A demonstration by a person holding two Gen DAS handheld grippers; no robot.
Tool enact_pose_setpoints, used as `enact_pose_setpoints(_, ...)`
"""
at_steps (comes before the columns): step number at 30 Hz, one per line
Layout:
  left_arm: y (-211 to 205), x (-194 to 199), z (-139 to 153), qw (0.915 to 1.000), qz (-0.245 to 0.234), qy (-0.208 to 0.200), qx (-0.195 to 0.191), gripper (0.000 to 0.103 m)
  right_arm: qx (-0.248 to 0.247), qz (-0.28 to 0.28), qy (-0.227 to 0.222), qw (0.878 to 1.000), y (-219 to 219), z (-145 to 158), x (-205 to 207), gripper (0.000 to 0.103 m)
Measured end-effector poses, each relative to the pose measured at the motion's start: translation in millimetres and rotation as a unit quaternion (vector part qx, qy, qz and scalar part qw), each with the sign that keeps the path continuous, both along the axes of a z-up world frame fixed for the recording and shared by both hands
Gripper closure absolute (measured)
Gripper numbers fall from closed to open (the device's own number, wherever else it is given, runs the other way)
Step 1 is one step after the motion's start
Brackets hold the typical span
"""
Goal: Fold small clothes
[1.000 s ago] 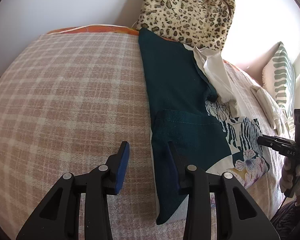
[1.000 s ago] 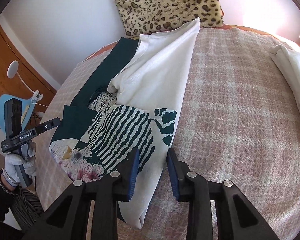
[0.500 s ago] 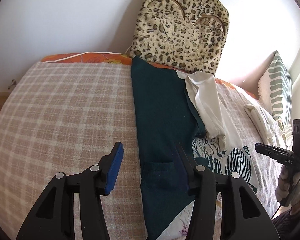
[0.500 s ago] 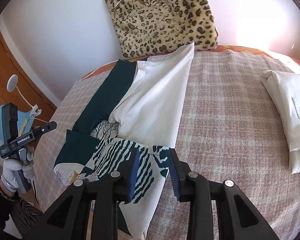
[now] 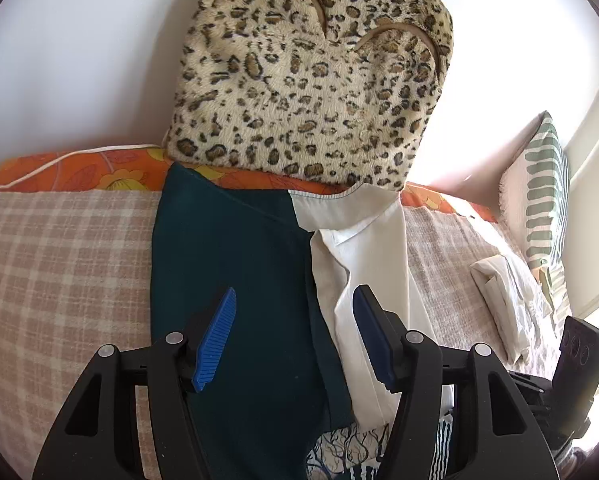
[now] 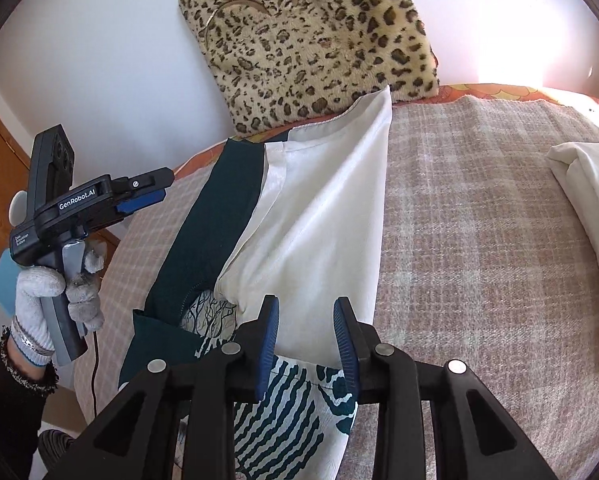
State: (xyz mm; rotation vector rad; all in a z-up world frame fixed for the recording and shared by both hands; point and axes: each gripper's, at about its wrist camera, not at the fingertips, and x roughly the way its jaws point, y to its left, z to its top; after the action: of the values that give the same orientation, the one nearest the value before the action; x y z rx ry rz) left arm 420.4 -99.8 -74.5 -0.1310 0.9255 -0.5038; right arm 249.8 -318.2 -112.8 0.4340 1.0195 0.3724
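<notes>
A garment lies lengthwise on the plaid blanket: a dark teal panel point(image 5: 227, 264) beside a white panel point(image 6: 319, 216), with a zebra and flower print point(image 6: 283, 412) at its near end. My left gripper point(image 5: 295, 332) hovers over the teal panel near the white collar; its jaws are opening with nothing between them. It also shows in the right wrist view as the left gripper point(image 6: 165, 188), held up by a gloved hand point(image 6: 39, 300). My right gripper point(image 6: 307, 340) stands open above the white panel's near edge, holding nothing.
A leopard-print cushion point(image 5: 311, 80) leans on the wall at the garment's far end. A folded white cloth point(image 6: 587, 220) lies on the plaid blanket point(image 6: 479, 240) to the right, near a green-striped pillow point(image 5: 547, 184). An orange floral sheet point(image 5: 79, 172) edges the bed.
My left gripper has travelled up along the garment towards the leopard cushion and its jaws have spread wider. The right gripper has shifted slightly forward over the white panel.
</notes>
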Motion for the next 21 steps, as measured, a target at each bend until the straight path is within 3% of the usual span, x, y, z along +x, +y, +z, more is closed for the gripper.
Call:
enact_pose_setpoints(2,-15,13,-3,0.9999,-0.014,-0.001,0.005,0.036,0.003,-0.004,0.008,1.0,1,-5,9,0.073)
enact_pose_setpoints(6,-40,37,-17,0.9994,-0.029,0.01,0.014,0.035,0.024,-0.021,0.03,0.999,0,-15,22,0.074)
enact_pose_setpoints(16,-73,68,-47,0.9971,-0.013,0.018,0.073,0.036,0.025,-0.029,0.055,0.998,-5,-25,34,0.074)
enact_pose_setpoints(19,-81,71,-39,0.9952,-0.019,0.0,0.096,0.045,0.032,-0.036,0.067,0.997,-10,-31,34,0.074)
enact_pose_setpoints(21,-87,75,-33,0.9936,-0.03,-0.006,0.109,0.081,0.041,-0.041,0.075,0.996,-11,-36,35,0.074)
